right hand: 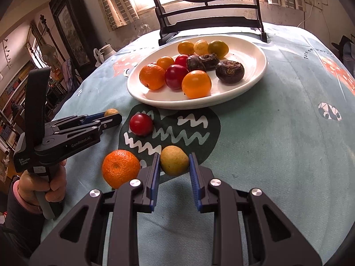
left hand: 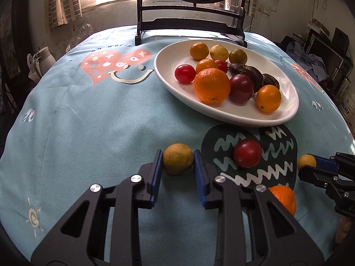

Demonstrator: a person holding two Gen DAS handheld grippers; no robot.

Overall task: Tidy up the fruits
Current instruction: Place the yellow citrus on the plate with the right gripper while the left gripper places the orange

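A white oval plate (left hand: 168,82) (right hand: 250,82) holds several oranges, red tomatoes, yellow fruits and dark brown fruits. On the blue cloth lie a red tomato (left hand: 247,156) (right hand: 141,124) and an orange (left hand: 284,197) (right hand: 119,168). My left gripper (left hand: 178,161) (right hand: 111,116) is shut on a yellow-green fruit (left hand: 178,161) (right hand: 111,112) that rests on the cloth. My right gripper (right hand: 174,163) (left hand: 310,164) is shut on another yellow fruit (right hand: 174,163) (left hand: 306,161), also low on the cloth.
A dark wooden stand with a round painted screen (left hand: 190,22) (right hand: 210,15) stands behind the plate at the table's far edge. A white jug (left hand: 43,59) sits beyond the left edge. Furniture and clutter (left hand: 321,51) lie at the right.
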